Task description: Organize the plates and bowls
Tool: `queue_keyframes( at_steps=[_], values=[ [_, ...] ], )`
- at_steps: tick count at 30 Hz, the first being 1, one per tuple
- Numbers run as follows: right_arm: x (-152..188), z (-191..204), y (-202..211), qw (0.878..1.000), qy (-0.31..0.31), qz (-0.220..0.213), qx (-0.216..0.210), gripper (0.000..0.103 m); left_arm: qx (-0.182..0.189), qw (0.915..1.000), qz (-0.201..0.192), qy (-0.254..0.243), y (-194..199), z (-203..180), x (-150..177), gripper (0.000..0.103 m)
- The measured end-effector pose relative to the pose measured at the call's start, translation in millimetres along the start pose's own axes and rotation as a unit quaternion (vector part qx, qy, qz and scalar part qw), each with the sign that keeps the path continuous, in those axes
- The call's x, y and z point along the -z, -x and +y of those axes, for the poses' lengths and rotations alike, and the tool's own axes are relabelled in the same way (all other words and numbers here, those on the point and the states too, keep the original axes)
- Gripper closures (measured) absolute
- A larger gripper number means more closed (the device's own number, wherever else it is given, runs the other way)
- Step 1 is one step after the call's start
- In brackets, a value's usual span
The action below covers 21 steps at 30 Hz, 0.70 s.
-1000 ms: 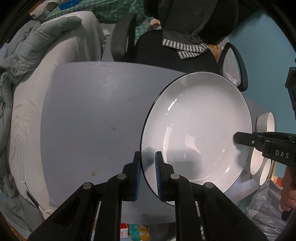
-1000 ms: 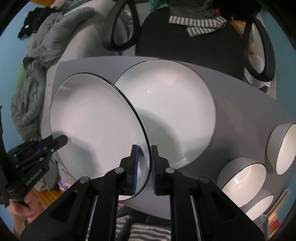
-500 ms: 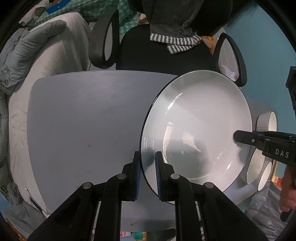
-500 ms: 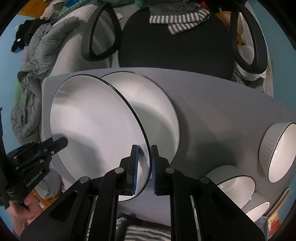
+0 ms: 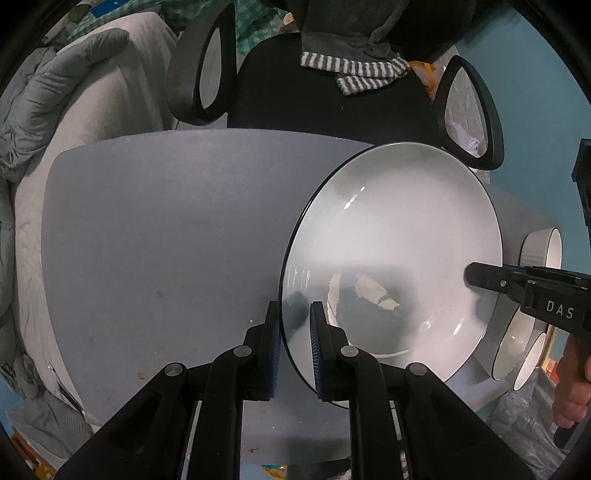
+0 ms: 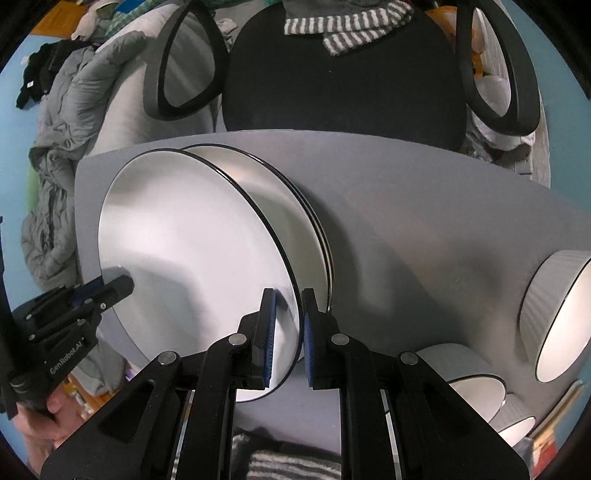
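Both tools are clamped on opposite rims of one white plate (image 5: 399,236): the left gripper (image 5: 294,343) on its near-left edge, the right gripper (image 6: 285,332) on the other, held just above stacked plates (image 6: 295,199) on the grey table (image 5: 155,229), ribbed bowls (image 6: 554,314) beyond to the right

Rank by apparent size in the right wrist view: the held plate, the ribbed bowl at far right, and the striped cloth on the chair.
1. held plate, clearly largest, though closest to the camera.
2. and 3. ribbed bowl and striped cloth: unsure; both are cropped by the frame edge.
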State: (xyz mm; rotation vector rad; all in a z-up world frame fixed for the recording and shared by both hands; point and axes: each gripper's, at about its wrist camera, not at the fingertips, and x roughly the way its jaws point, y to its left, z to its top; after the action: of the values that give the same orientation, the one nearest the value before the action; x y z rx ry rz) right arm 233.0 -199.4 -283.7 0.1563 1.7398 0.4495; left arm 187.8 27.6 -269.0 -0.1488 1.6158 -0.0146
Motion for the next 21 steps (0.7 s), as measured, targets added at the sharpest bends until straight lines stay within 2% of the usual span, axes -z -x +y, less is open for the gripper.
queue_keyframes(
  at_steps=[14,17,19,21],
  values=[
    [-4.6,-5.8,-10.0,1.0,-0.016,0.009,0.0,0.09,-0.007,0.9999,0.011,0.005,-16.1,1.6,-2.6,0.089],
    [-6.6,-6.3,-10.4,1.0,-0.023,0.015,-0.006,0.084,-0.012,0.9998,0.013,0.006,-17.0,0.1,-4.2,0.089],
    [-6.6,-4.5,-10.7,0.999,-0.023,0.02,-0.011,0.075,-0.012,0.9998,0.012,0.007,-16.1,-1.0,-5.6,0.089],
    [-6.8,-0.5,-9.4,0.999,-0.016,0.024,-0.018,0.06,-0.017,0.9999,0.004,0.002,-12.2,-3.6,-5.7,0.089]
  ],
)
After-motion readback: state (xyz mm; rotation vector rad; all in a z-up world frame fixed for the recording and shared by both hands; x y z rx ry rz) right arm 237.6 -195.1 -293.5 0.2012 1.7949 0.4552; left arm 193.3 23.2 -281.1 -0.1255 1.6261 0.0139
